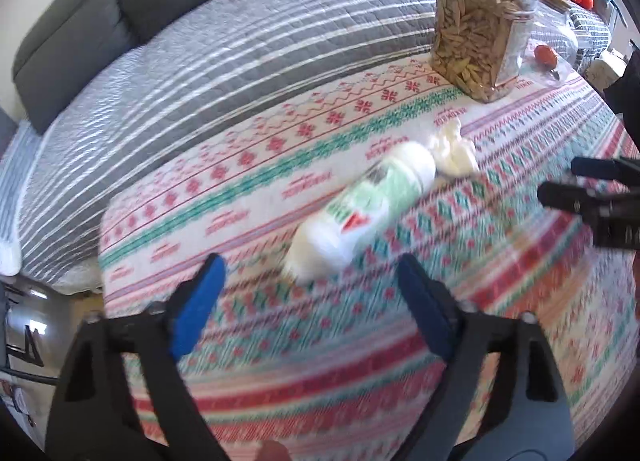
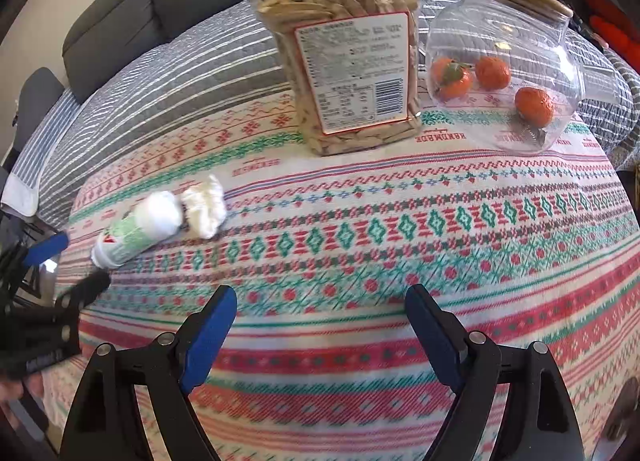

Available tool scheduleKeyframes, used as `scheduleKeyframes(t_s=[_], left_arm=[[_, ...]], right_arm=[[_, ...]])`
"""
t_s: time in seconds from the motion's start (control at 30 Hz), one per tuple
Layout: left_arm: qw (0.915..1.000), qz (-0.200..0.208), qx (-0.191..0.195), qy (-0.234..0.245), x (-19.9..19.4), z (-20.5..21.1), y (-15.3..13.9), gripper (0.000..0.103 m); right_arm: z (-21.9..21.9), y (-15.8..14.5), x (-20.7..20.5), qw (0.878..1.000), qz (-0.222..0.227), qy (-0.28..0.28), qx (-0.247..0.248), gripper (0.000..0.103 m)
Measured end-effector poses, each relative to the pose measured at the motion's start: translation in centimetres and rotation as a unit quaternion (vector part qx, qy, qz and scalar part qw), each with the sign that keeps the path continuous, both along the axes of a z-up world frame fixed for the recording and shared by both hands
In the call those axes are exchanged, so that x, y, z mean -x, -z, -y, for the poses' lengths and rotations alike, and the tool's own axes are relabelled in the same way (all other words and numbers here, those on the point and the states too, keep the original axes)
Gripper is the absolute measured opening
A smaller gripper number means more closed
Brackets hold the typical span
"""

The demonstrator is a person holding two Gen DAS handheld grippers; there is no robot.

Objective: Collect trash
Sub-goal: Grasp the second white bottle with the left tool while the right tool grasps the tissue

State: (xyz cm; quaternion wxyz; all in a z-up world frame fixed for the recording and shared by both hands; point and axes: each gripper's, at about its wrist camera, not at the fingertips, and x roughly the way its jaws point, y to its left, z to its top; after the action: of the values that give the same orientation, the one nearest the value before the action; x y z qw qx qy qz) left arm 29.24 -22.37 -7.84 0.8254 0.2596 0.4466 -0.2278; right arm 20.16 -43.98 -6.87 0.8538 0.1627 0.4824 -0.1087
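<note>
A white plastic bottle with a green label (image 1: 360, 209) lies on its side on the patterned tablecloth (image 1: 460, 301). A crumpled white tissue (image 1: 454, 149) lies touching its far end. My left gripper (image 1: 312, 273) is open, its blue pads just short of the bottle's near end. In the right wrist view the bottle (image 2: 136, 229) and tissue (image 2: 204, 207) lie at the left, with the left gripper (image 2: 70, 263) beside the bottle. My right gripper (image 2: 320, 301) is open and empty over the cloth, and shows at the right edge of the left wrist view (image 1: 576, 181).
A clear jar of seeds (image 2: 348, 49) stands at the table's far side. Beside it is a glass jar with a wooden lid (image 2: 504, 73) holding three oranges. A grey striped quilt (image 1: 200, 73) and dark cushions (image 1: 80, 21) lie beyond the table.
</note>
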Motion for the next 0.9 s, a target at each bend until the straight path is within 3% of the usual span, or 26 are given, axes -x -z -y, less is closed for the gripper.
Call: scheduleKeyframes(t_s=[0.13,0.4,0.6,0.67,0.77,0.8,0.9], left_arm=[[0.9992,-0.039,0.004,0.009,-2.1,1.9,1.5,0.063],[0.9948,-0.08,0.046,0.042,-4.0,3.4,2.9,0.063],[0.9876,-0.109,0.111,0.019,-6.0,2.2,2.0,0.063],[0.9862,-0.117,0.116,0.019,-6.1,2.5,2.2,0.063],[0.9851,-0.113,0.129,0.018,-5.8,2.8,2.6,0.058],[0.9845,-0.11,0.137,0.013,-5.6,2.6,2.6,0.043],[0.9786,-0.116,0.167,-0.031,-5.0,1.3,2.6,0.041]], right_arm=[[0.2,0.0,-0.5,1.0,0.021,-0.012,0.0,0.087],[-0.8,0.2,-3.0,0.999,0.042,-0.032,0.007,0.071],[-1.7,0.6,-3.9,0.998,0.048,-0.036,0.017,0.067],[-1.6,0.6,-3.8,0.998,0.05,-0.031,0.014,0.067],[-2.0,0.5,-3.9,0.998,0.051,-0.038,0.019,0.063],[-2.2,0.5,-4.2,0.998,0.051,-0.041,0.018,0.061],[-3.2,0.4,-5.2,0.997,0.056,-0.059,0.008,0.055]])
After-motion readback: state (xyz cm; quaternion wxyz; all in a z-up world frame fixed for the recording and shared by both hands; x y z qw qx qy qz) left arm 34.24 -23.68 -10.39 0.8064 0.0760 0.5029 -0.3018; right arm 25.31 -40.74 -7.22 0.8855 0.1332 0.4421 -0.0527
